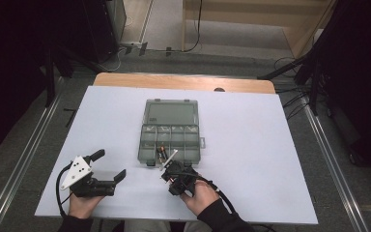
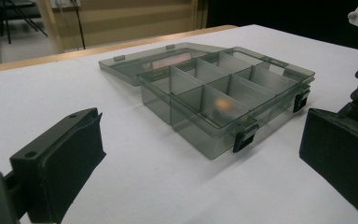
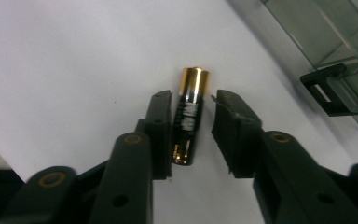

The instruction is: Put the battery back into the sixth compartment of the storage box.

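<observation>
A black and gold battery lies on the white table, between the jaws of my right gripper. One pad touches its side; a thin strip of table shows between it and the other pad. In the high view my right gripper sits at the near edge of the open smoke-grey compartment box. My left gripper rests open on the table to the left, its jaws wide apart and holding nothing. The left gripper view has the box ahead of my left gripper.
One near compartment of the box holds an orange and dark object, seen as an orange blur through the wall. The box's lid lies flat behind it. A black latch sticks out close to my right jaws. The table's near edge is just behind both hands.
</observation>
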Tool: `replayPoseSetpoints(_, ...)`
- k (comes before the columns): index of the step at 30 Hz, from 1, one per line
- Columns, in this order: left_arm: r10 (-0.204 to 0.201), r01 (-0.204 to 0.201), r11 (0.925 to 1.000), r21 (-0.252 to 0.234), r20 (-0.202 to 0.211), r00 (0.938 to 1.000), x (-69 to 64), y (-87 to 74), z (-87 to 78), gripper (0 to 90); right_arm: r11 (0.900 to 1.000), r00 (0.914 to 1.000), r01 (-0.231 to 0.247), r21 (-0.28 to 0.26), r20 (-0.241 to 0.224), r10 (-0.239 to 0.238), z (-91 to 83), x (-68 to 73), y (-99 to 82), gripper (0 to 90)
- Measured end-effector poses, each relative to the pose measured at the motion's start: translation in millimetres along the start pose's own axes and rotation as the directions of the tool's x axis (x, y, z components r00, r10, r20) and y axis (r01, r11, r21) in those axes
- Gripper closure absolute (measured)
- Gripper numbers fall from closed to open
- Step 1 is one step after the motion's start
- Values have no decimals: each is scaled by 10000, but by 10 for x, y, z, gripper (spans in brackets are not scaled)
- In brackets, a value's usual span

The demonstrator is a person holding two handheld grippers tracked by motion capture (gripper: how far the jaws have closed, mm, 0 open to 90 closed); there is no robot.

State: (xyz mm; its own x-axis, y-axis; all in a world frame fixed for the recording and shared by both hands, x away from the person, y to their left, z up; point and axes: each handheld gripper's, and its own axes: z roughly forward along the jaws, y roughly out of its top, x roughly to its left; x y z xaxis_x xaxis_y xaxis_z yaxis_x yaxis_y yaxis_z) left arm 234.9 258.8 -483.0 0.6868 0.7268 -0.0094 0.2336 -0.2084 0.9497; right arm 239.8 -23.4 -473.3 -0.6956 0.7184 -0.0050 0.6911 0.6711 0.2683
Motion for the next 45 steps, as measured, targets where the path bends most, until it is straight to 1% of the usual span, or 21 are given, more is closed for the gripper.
replayPoseSetpoints(5, 12, -12, 10000, -4, 26, 10000, -4, -1, 3, 0, 9998, 9998, 206, 49, -64, -206, 12, 13, -2, 765)
replayPoseSetpoints(8, -7, 7, 10000, 3, 13, 10000, -2, -1, 1, 0, 9998, 9998, 182, 80, -28, -182, 10, 21, -2, 767)
replayPoseSetpoints(11, -8, 8, 10000, -1, 1, 10000, -4, 0, -3, 0, 9996, 9996, 289, 24, 2, -289, 13, 19, -4, 769)
replayPoseSetpoints(15, -12, 12, 10000, 0, 4, 10000, -3, -1, -3, 0, 9997, 9997, 232, 33, 51, -232, 11, 31, -4, 769)
replayPoseSetpoints(18, -4, 4, 10000, -4, -2, 10000, -4, -1, -4, 0, 9996, 9996, 278, 44, -5, -278, 7, 23, -6, 771)
replayPoseSetpoints(20, -13, 13, 10000, 3, -6, 10000, -3, 0, -4, 0, 9998, 9998, 216, -5, -50, -216, 0, 27, -7, 773)
replayPoseSetpoints(22, -17, 17, 10000, 12, -1, 10000, -3, -1, -2, 0, 9993, 9993, 360, -122, -48, -361, -12, 32, -12, 775)
replayPoseSetpoints(24, -16, 16, 10000, 12, 7, 10000, -4, -1, -1, 0, 9994, 9994, 337, -126, -60, -338, -22, 54, -18, 775)
replayPoseSetpoints(25, -1, 1, 10000, 24, 17, 10000, -4, -1, -1, 0, 9990, 9991, 411, -170, -54, -412, -23, 56, -20, 776)
replayPoseSetpoints(28, -13, 13, 10000, 9, 5, 10000, -5, -1, -2, 0, 9990, 9993, 360, -272, -74, -363, -44, 60, -13, 776)
replayPoseSetpoints(29, -14, 14, 10000, 11, 8, 10000, -4, -1, -2, 0, 9984, 9991, 417, -378, -85, -420, -53, 51, -9, 775)
replayPoseSetpoints(30, -21, 21, 10000, 15, 11, 10000, -4, -2, -1, 0, 9988, 9995, 285, -392, -120, -290, -70, 54, -5, 776)
replayPoseSetpoints(34, -14, 13, 10000, 12, 18, 10000, -5, -1, -1, 0, 9973, 9995, 225, -695, -212, -240, -125, 40, 12, 775)
replayPoseSetpoints(38, -16, 16, 10000, 5, 32, 10000, -4, -2, 3, 0, 9939, 9992, -100, -1097, -384, 58, -159, 18, 20, 775)
replayPoseSetpoints(39, -3, 3, 10000, 11, 38, 10000, -4, -2, 3, 0, 9919, 9991, -131, -1264, -426, 78, -163, 7, 22, 775)
replayPoseSetpoints(41, 5, -5, 10000, 10, 31, 10000, -7, -2, 3, 0, 9871, 9977, -424, -1545, -593, 336, -186, -11, 28, 775)
replayPoseSetpoints(42, 6, -6, 10000, 13, 31, 10000, -7, -2, 3, 0, 9830, 9967, -553, -1750, -688, 438, -198, -28, 32, 775)
replayPoseSetpoints(43, 1, -1, 10000, 13, 37, 10000, -5, -2, 4, 0, 9802, 9960, -608, -1887, -755, 472, -209, -37, 34, 775)
replayPoseSetpoints(45, 9, -9, 10000, 22, 36, 10000, -3, -3, 5, 0, 9684, 9934, -775, -2369, -1006, 549, -234, -66, 34, 775)
